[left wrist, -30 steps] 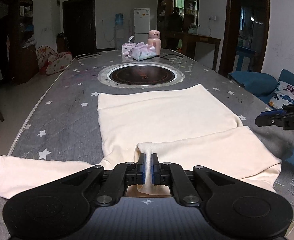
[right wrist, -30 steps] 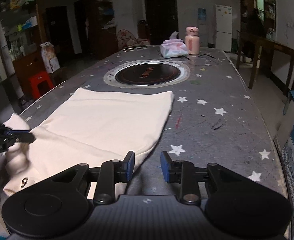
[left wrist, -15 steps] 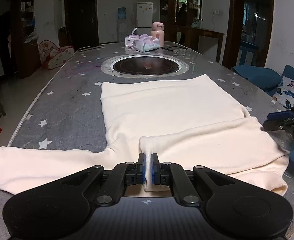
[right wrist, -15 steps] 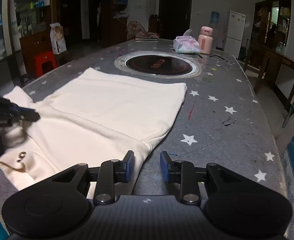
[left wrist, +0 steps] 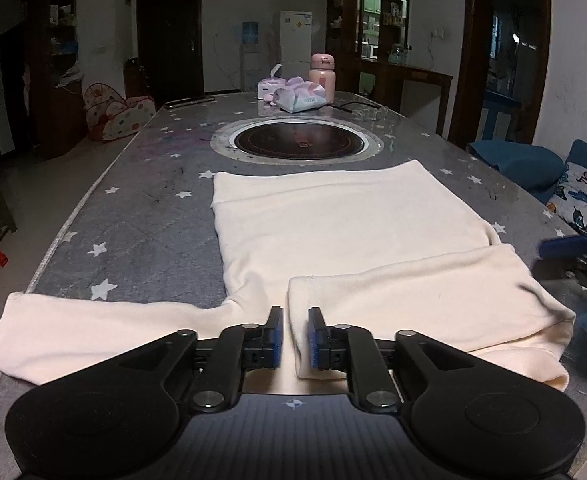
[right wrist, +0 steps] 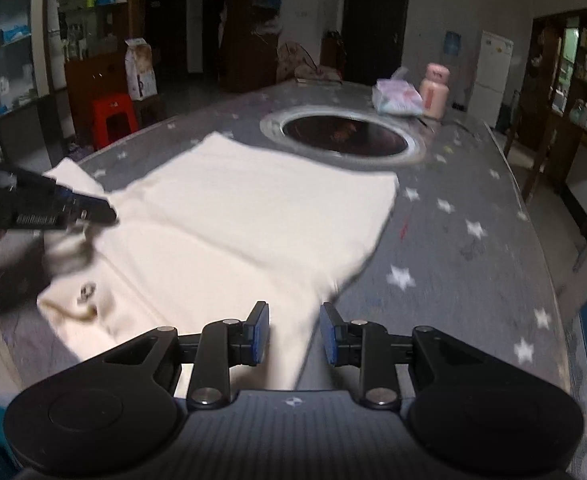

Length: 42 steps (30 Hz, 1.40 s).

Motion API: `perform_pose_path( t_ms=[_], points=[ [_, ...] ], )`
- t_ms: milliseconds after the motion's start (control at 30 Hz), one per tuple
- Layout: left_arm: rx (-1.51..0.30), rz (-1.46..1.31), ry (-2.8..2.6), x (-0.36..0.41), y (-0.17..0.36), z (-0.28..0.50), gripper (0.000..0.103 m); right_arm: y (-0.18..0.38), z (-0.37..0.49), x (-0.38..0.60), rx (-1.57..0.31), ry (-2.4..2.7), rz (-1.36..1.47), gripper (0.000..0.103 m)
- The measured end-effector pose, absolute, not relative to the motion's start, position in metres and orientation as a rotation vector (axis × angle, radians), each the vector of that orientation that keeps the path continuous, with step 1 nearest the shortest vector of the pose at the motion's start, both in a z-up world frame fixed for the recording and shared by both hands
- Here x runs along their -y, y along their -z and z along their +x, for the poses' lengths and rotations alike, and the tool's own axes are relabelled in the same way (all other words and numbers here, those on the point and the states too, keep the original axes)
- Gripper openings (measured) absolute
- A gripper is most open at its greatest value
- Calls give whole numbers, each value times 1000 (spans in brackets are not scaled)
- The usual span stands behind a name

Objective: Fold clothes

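A cream long-sleeved top [left wrist: 333,220] lies flat on the grey star-patterned table [left wrist: 145,216]. Its right sleeve [left wrist: 413,284] is folded across the body, and the other sleeve [left wrist: 93,328] stretches out to the left. My left gripper [left wrist: 295,330] hovers at the folded sleeve's cuff. Its jaws are opening, with the cuff end lying loose between them. In the right wrist view the top [right wrist: 253,208] is blurred. My right gripper [right wrist: 294,330] stands open over its near right edge, gripping nothing. The left gripper [right wrist: 73,208] shows at that view's left edge.
A round cooktop [left wrist: 295,145] is set into the table beyond the top. A tissue pack [left wrist: 299,96] and a pink bottle [left wrist: 322,76] stand further back. Blue cushions [left wrist: 525,164] lie off the right side, and a red stool [right wrist: 113,120] stands off the left.
The left jaws have parted and let go of the sleeve cuff, which now rests on the top. The right gripper has rolled and shifted slightly sideways, still open.
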<state>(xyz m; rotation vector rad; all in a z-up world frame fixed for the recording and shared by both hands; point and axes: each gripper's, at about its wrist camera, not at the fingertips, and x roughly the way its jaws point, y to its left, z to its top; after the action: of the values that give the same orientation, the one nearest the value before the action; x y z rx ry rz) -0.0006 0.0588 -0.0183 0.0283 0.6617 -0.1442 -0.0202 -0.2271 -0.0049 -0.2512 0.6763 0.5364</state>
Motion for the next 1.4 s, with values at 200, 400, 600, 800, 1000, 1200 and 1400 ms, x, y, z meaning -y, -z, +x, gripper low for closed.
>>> perform_pose_path(
  t_ms=[200,400,600,800,1000,1200,1400],
  points=[
    [-644,-15,41,-89,14,-12,46,20,7,204,-697,-569,-264,30],
    [-642,-100,-162,-145,16,-15,46,18,3,197,-685,-594,-264,37],
    [-644,-192,-445,-205,23,-11,49,10,-2,192,-666,-618,-253,43],
    [-653,-285,-526,-242,33,-5,52,10,-5,187,-672,-634,-249,46],
    [-629,-396,-464,-254,37,-3,35,8,-7,185,-668,-634,-252,47],
    [-585,-401,-455,-249,25,-8,7,6,-10,188,-661,-627,-245,47],
    [-509,-363,-244,-203,-13,-14,6,4,-11,195,-651,-614,-220,47]
  ],
)
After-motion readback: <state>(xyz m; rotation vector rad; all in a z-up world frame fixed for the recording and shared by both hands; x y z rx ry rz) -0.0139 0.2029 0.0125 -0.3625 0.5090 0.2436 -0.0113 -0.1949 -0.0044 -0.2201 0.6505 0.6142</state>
